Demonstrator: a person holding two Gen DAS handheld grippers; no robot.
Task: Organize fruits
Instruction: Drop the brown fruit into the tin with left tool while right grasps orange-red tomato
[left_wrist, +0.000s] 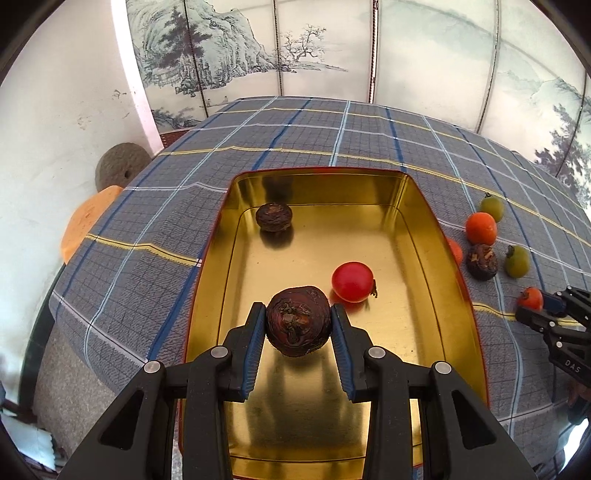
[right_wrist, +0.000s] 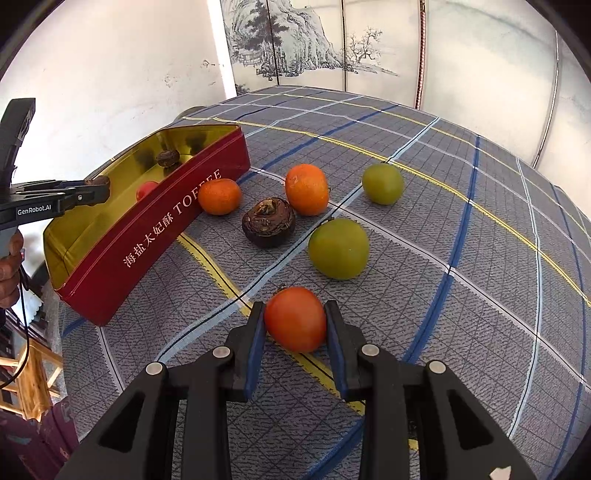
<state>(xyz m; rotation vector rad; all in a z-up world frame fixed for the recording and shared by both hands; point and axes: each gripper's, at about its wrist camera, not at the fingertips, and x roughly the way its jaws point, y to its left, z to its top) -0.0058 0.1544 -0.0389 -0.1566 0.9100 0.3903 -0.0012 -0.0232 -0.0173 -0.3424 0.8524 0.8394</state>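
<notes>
In the view from my left hand, my left gripper has its jaws clamped on a dark brown fruit, one pad on each side of it. I hold it over the gold tin, near the end closest to me. Inside the tin, a red fruit lies just past the one I hold, and another brown fruit sits in the far left corner. More fruits lie on the table to the right of the tin. My brown fruit looks hard and bumpy, so I think it will not squash. It is round, so it may roll on the slick tin floor when I let go.

In the view from my right hand, my right gripper has its jaws clamped on an orange-red fruit, which rests on the table to the right of the tin. Past it lie two green fruits, a brown one and two orange ones, the last one right beside the tin's red wall. The fruit I hold looks smooth, thin-skinned and soft. I think a hard squeeze would burst it. Holding it at its widest part, with a soft grip, seems best.
</notes>
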